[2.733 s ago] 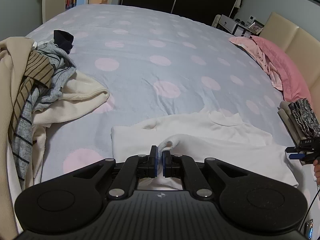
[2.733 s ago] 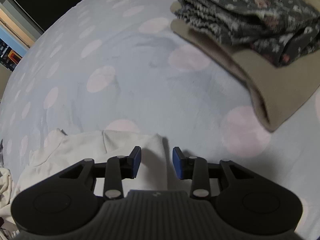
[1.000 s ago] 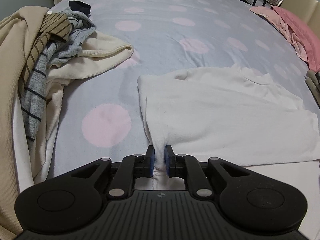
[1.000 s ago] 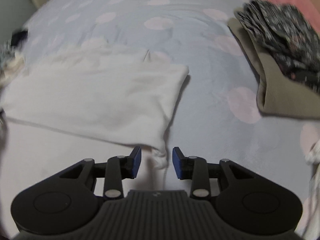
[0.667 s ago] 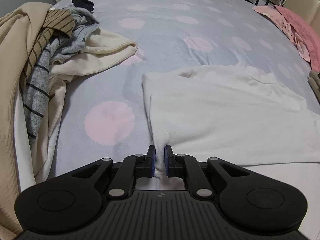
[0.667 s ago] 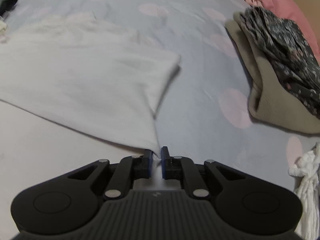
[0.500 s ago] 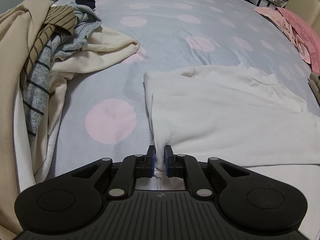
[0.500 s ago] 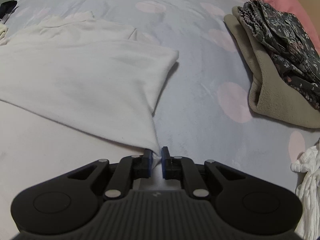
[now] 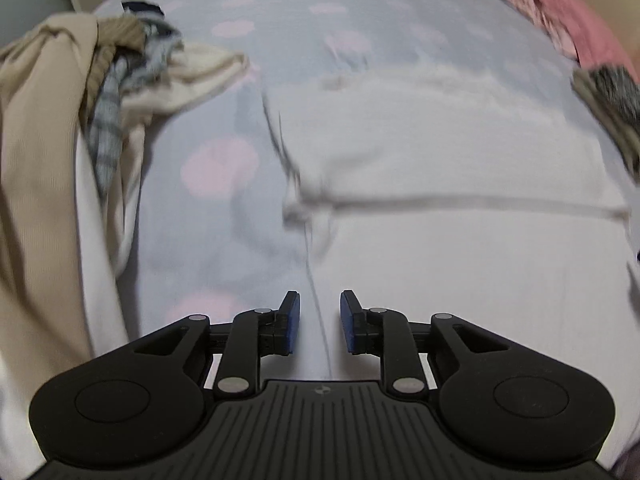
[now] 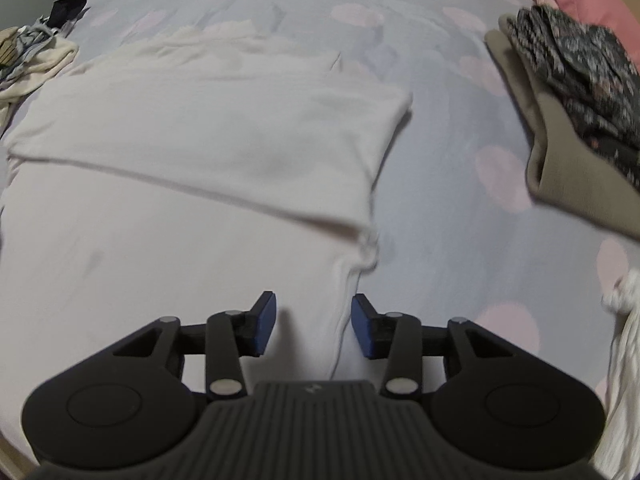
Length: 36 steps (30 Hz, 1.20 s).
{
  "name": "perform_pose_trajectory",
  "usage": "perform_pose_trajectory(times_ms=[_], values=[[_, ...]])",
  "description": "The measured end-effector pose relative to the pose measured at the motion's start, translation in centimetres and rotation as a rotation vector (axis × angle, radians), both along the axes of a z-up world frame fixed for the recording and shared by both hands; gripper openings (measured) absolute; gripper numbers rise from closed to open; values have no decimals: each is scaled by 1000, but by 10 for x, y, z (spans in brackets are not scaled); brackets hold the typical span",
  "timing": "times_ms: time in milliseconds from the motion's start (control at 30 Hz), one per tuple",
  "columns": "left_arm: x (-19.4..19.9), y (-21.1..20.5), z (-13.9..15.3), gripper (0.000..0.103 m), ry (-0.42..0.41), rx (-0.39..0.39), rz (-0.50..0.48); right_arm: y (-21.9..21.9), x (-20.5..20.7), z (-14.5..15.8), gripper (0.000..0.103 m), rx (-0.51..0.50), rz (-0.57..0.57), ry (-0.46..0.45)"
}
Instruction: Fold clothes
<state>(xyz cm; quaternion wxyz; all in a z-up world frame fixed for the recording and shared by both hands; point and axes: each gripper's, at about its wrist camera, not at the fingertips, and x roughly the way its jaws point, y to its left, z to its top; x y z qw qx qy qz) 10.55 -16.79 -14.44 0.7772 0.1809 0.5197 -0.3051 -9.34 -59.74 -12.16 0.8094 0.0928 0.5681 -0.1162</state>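
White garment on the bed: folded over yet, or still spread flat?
Folded over once: the white garment has an upper layer lying doubled, its edge crossing the lower layer.

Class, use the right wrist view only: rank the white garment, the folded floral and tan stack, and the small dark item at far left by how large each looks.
1. white garment, by far the largest.
2. folded floral and tan stack, partly cut off at the frame's edge.
3. small dark item, smallest, though it lies farthest off, so its true size is unsure.

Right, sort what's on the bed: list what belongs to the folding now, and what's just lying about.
In the job:
white top, half folded
left tool, opening, nothing gripped
right tool, opening, nothing gripped

Lying about:
unfolded heap
folded stack
pink bedding
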Motion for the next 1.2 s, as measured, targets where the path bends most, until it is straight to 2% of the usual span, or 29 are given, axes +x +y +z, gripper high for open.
perform_pose_trajectory(times_ms=[100, 267, 567, 600, 667, 700, 733, 767, 900, 1100, 1200], values=[[-17, 15, -8, 28, 41, 26, -17, 8, -19, -7, 45, 21, 1, 32], [-40, 38, -25, 28, 94, 75, -36, 20, -54, -22, 45, 65, 11, 80], [-69, 54, -29, 29, 87, 64, -49, 32, -101, -31, 43, 96, -11, 89], [-73, 54, -28, 28, 80, 66, -52, 35, -102, -31, 41, 91, -10, 89], [-79, 52, -26, 16, 67, 70, -59, 41, -104, -29, 30, 73, 1, 87], [-83, 51, -25, 6, 66, 67, -60, 45, -104, -28, 25, 57, 11, 87], [-85, 51, -23, 3, 64, 58, -61, 48, -104, -26, 14, 43, 19, 86], [-88, 51, -20, 2, 49, 53, -64, 50, -105, -22, 10, 31, 27, 78], [-87, 60, 4, 2, 9, -14, -53, 57, -110, -5, 9, -14, 53, 46], [-63, 76, 39, 2, -16, -161, 31, 28, -113, 30, 8, 58, -49, -74], [-48, 74, 47, 2, -55, -203, 73, 27, -98, 41, 8, 39, -74, -125]])
